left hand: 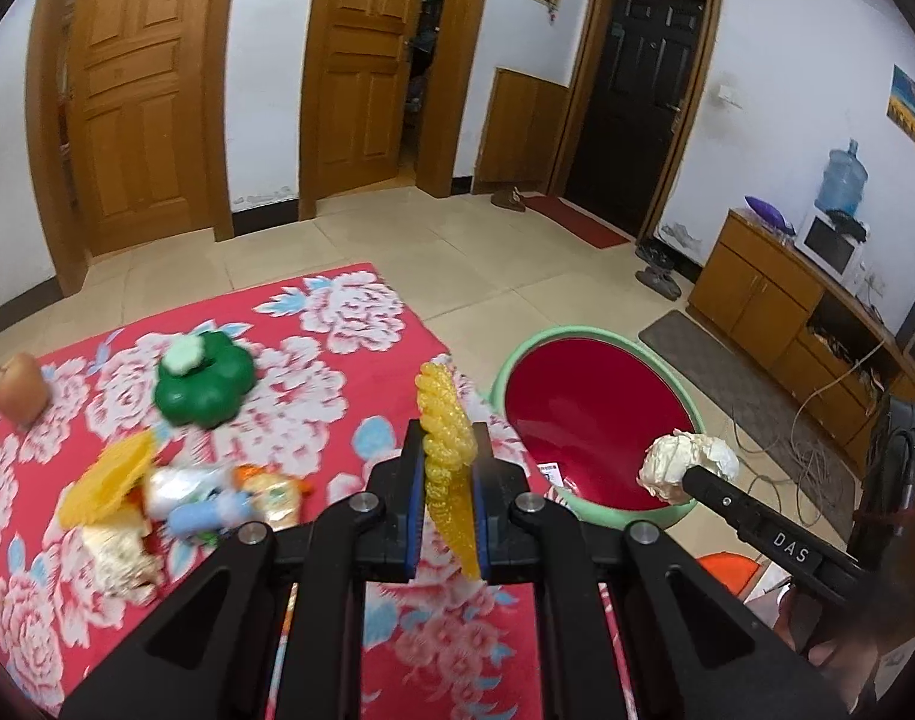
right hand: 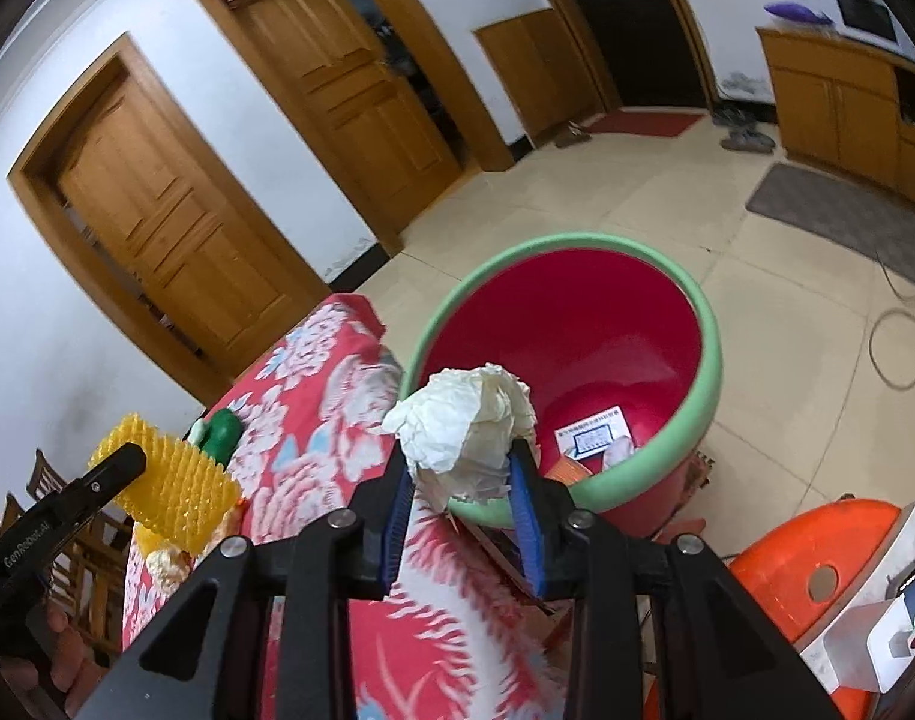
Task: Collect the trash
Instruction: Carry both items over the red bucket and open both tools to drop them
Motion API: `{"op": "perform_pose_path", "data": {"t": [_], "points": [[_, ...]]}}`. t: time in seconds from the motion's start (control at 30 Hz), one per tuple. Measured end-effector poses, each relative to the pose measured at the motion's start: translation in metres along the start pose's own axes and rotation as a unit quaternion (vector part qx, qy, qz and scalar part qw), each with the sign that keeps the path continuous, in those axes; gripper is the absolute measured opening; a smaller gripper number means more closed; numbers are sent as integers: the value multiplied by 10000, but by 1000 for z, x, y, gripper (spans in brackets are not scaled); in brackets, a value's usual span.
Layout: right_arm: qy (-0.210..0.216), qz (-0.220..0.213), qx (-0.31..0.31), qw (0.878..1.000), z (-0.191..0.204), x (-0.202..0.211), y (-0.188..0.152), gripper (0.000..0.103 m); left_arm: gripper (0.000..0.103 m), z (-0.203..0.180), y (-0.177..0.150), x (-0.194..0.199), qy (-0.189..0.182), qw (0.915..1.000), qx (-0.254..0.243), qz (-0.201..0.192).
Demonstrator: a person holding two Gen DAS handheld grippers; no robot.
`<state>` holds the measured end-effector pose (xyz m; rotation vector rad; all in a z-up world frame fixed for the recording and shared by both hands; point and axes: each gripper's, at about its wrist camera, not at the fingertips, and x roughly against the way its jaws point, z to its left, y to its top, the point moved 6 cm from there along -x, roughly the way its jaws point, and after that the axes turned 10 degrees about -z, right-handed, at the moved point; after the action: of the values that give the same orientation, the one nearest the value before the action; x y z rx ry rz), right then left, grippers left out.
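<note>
While we hold both tools above the table edge, the left gripper (left hand: 448, 468) has its blue-padded fingers (left hand: 413, 498) pressed onto a yellow foam net sleeve (left hand: 446, 441), a knobbly, translucent mesh strip that stands upright between the pads and sticks out above and below them. The right gripper (right hand: 464, 489) pinches a crumpled white paper ball (right hand: 466, 423), soft and creased, which bulges above the fingertips.

We take the red bin (right hand: 706, 360) as landmark: a round plastic tub, glossy red inside, with a thick pale green rim. The paper ball hangs over the near rim of the bin. The foam net sleeve is beside the bin, over the table side. A printed label and some scraps lie on the bin floor.

Beyond the sleeve, away from the bin, the red floral tablecloth (left hand: 349, 324) carries a green lobed toy pepper (left hand: 205, 381), a brown pear-shaped item (left hand: 19, 390) and a blurred heap of wrappers (left hand: 175, 498).
</note>
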<state>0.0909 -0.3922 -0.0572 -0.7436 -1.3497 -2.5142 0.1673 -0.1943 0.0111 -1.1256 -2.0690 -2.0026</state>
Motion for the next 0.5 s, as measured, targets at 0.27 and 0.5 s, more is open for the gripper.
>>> {"op": "perform_pose_path", "data": {"t": [0.27,0.5], "points": [[-378,-10,-90,9992,-29,-14,5,45,12,-19,-3,-42,-184,9992,92,337],[-376,-75,-120,9992,-43,-12,11,61,12,-38,-2,-67,-237,9988,17,433]]}}
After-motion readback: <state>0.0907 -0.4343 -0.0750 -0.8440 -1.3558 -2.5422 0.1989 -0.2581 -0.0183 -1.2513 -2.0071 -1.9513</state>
